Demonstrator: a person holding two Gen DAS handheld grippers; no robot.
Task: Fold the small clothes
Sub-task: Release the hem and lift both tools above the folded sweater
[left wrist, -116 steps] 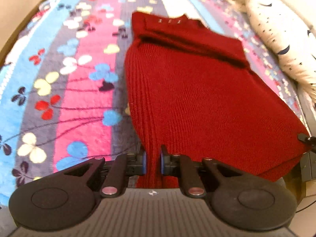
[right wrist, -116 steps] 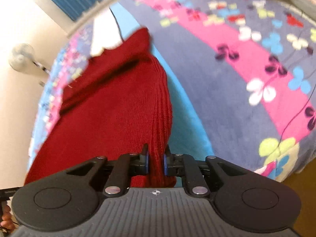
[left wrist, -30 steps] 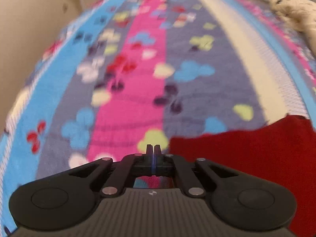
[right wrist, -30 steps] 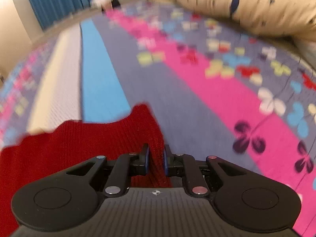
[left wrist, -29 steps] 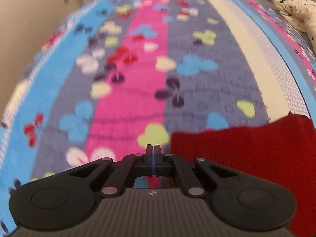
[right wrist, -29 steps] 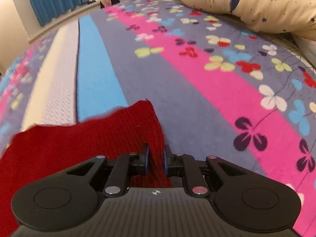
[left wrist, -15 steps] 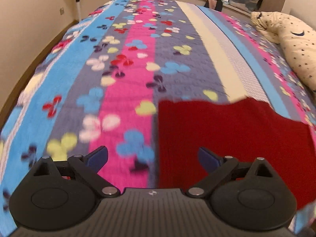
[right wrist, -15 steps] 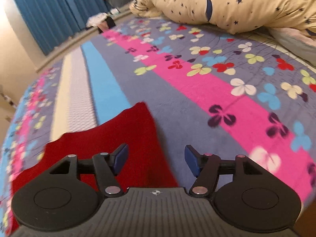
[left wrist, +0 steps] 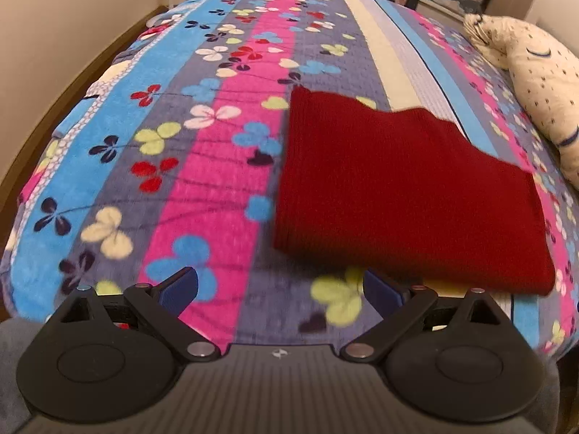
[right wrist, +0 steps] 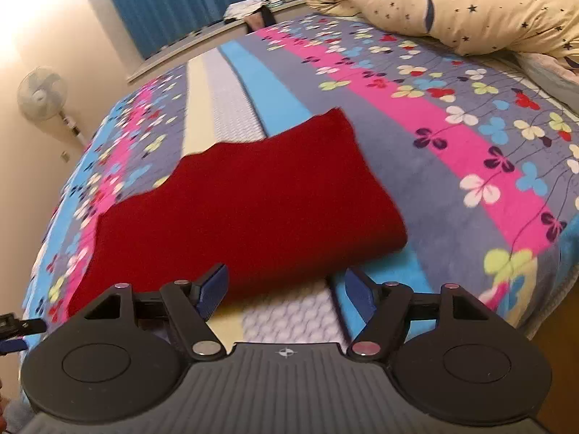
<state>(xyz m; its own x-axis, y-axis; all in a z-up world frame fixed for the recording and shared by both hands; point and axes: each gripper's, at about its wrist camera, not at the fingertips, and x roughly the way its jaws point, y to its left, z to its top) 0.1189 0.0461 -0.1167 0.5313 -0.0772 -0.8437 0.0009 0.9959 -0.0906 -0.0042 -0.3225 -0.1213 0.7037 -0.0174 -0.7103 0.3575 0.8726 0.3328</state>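
A dark red knit garment (left wrist: pixel 405 188) lies folded flat on the striped flowered bedspread (left wrist: pixel 202 137). In the right wrist view the garment (right wrist: pixel 249 209) fills the middle, with an uneven far edge. My left gripper (left wrist: pixel 280 291) is open and empty, held back from the garment's near left corner, above the bed's front edge. My right gripper (right wrist: pixel 286 287) is open and empty, just short of the garment's near right corner.
A cream star-print duvet (right wrist: pixel 470 3) is bunched at the right side of the bed, also in the left wrist view (left wrist: pixel 539 72). A standing fan (right wrist: pixel 41 94) is by the wall. Blue curtains (right wrist: pixel 173 0) hang at the far end.
Both grippers carried the garment's hem forward over itself, then opened and let go. Since half a second ago both have pulled back toward the bed's near edge; the garment lies folded.
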